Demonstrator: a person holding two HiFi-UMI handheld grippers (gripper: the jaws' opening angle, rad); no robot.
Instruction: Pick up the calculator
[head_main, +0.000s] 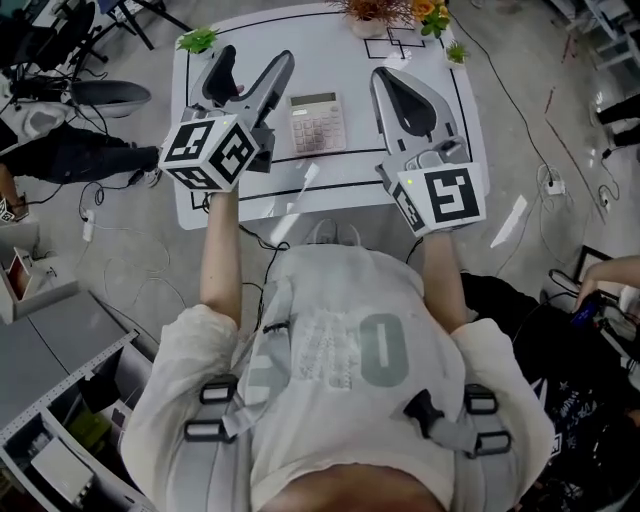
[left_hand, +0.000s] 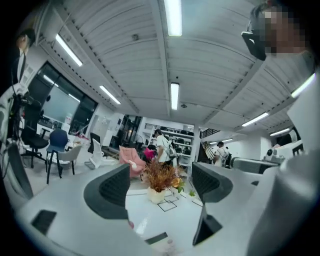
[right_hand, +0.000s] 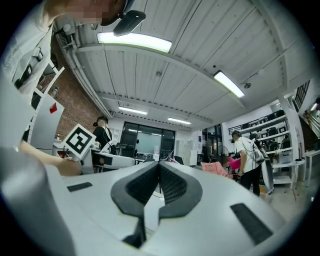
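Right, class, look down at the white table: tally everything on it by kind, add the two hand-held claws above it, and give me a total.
Calculator: 1
Small green plants: 2
Pot of dried flowers: 1
Claws: 2, the left claw open and the right claw shut
Total: 6

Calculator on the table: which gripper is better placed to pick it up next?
Left, probably. The left gripper has its jaws apart and empty, close beside the calculator; the right gripper has its jaws together and would need to open first.
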